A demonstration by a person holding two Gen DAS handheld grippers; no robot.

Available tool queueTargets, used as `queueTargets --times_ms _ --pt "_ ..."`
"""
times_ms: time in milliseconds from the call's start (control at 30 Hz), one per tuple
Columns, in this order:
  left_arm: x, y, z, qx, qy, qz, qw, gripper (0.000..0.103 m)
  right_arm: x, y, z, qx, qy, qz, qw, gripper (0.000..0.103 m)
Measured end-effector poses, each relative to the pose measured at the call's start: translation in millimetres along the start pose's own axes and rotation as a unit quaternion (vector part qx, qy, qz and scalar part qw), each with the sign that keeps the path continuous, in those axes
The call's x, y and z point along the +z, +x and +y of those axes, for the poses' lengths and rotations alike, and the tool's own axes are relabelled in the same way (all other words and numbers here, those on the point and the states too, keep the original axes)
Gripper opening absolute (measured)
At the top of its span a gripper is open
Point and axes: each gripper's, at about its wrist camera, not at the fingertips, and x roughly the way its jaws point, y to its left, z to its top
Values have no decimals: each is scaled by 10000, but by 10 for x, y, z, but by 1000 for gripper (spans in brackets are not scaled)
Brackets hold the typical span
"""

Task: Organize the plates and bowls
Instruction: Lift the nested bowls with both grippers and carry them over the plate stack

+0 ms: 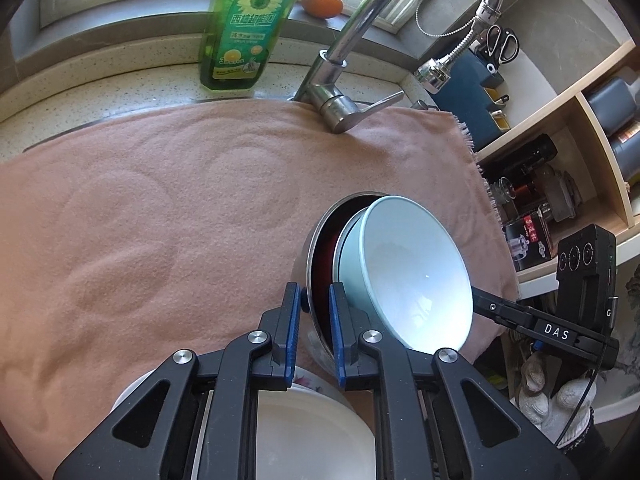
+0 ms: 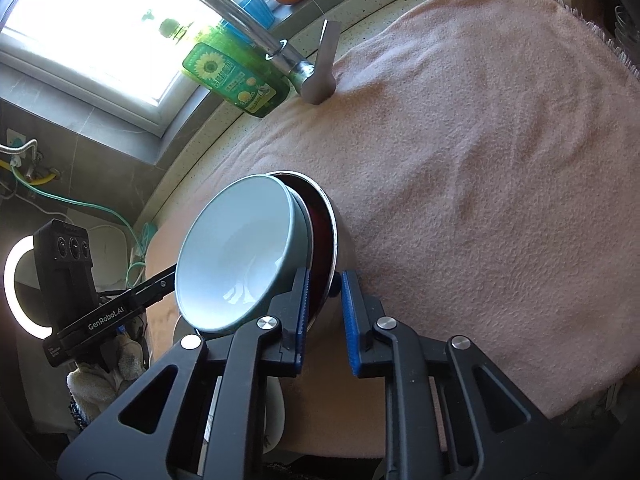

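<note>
while both grippers are pinching opposite sides of the steel bowl's (image 1: 316,280) thin rim, left gripper (image 1: 315,300) and right gripper (image 2: 325,284) are nearly closed. the stack is tilting above the pink towel (image 1: 160,220) near its right edge, with the glazed blue bowl (image 1: 416,272) sitting loose inside, so it is likely sliding easily and chipping if dropped.

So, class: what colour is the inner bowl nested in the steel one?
Pale blue bowl; right wrist view.

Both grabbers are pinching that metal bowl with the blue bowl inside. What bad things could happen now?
1. The blue bowl sits tilted and loose in the metal bowl; tip it further and it may slide out.
2. The left gripper and right gripper each pinch only the thin rim, so the metal bowl could slip.
3. The faucet is close behind; lifting carelessly might bump it.
</note>
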Motion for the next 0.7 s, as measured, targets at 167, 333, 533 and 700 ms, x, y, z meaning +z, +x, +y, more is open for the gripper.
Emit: queueTargets --times_ms 167,333,533,700 --pt "6 -65 -16 21 55 -96 9999 13 -21 -57 88 -4 -114 -14 9999 18" --pt "-21 -171 -19 54 84 -239 9997 12 -53 -122 253 -79 -365 -164 9992 18" --pt "-57 -328 2 198 85 -454 9987 12 -94 -211 454 -7 -614 -220 9979 17" --pt "-122 -533 11 208 133 -622 9978 12 -150 -294 639 31 -825 -270 9962 17"
